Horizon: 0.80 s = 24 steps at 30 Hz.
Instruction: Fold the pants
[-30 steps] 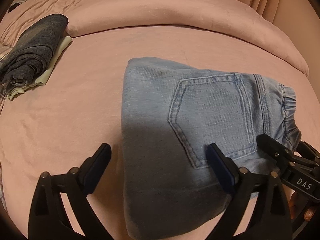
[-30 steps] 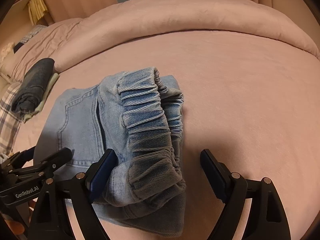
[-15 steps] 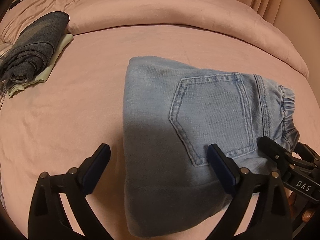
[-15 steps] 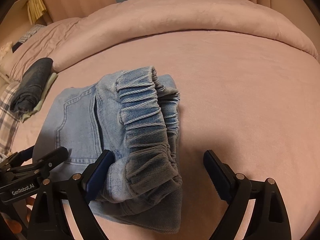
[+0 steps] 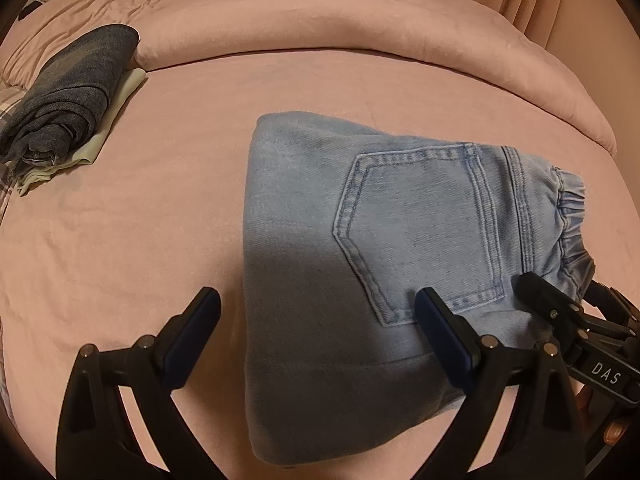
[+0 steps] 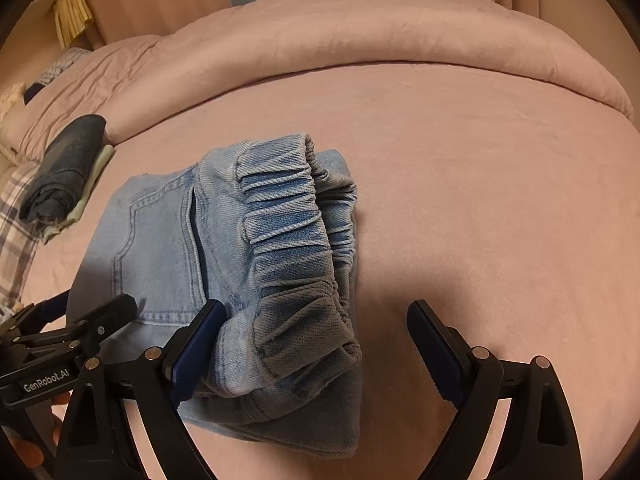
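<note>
Light blue denim pants (image 5: 360,248) lie folded into a compact bundle on the pink bed, back pocket up. Their elastic waistband (image 6: 296,240) faces the right wrist view. My left gripper (image 5: 316,336) is open and empty, its fingers standing over the near folded edge of the pants. My right gripper (image 6: 316,344) is open and empty over the waistband end, with its left finger (image 6: 196,344) against the denim. Each gripper shows at the edge of the other's view.
A stack of folded dark denim on a pale garment (image 5: 68,92) lies at the far left of the bed. A rolled pink duvet (image 5: 360,28) runs along the back. A plaid cloth (image 6: 16,232) lies at the left edge. Curtains hang behind.
Both grippers have drawn back slightly toward me and stay open. The pants lie a little flatter on the bed.
</note>
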Motion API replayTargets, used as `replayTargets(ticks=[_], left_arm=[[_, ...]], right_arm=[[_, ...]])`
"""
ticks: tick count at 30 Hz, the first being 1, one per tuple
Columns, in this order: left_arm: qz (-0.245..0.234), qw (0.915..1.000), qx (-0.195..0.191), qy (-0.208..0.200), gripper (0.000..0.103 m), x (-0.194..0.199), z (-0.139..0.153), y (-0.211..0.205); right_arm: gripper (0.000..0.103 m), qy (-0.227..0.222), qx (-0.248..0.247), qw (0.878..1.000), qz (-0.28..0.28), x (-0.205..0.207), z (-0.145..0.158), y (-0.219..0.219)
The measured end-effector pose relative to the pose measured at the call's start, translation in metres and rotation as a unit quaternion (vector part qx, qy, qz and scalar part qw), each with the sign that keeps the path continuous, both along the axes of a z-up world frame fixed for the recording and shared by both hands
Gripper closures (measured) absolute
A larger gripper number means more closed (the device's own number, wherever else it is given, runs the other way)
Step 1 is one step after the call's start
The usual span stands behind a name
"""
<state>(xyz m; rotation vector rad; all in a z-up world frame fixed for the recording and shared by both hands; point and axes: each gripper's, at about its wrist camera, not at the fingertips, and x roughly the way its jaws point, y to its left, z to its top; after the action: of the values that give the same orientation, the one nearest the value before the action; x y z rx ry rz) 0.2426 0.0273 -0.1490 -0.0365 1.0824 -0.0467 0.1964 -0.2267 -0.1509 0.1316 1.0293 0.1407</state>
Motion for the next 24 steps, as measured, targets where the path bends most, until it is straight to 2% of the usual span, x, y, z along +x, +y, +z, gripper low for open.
replayTargets(ticks=[12, 15, 19, 24], left_arm=[[0.018, 0.9998, 0.0, -0.007, 0.002, -0.011, 0.013, 0.005], [0.023, 0.9996, -0.012, -0.014, 0.002, -0.017, 0.02, 0.008], [0.028, 0.9994, 0.007, -0.022, 0.001, -0.028, 0.033, 0.008], [0.02, 0.9995, -0.001, -0.024, 0.001, -0.041, 0.046, 0.007]], right_arm=[[0.012, -0.019, -0.008, 1.0, -0.004, -0.012, 0.013, 0.002], [0.012, -0.028, -0.01, 1.0, -0.005, -0.018, 0.02, 0.0], [0.012, -0.044, -0.015, 0.999, -0.004, -0.029, 0.033, -0.001], [0.012, -0.061, -0.012, 0.998, 0.001, -0.045, 0.048, -0.003]])
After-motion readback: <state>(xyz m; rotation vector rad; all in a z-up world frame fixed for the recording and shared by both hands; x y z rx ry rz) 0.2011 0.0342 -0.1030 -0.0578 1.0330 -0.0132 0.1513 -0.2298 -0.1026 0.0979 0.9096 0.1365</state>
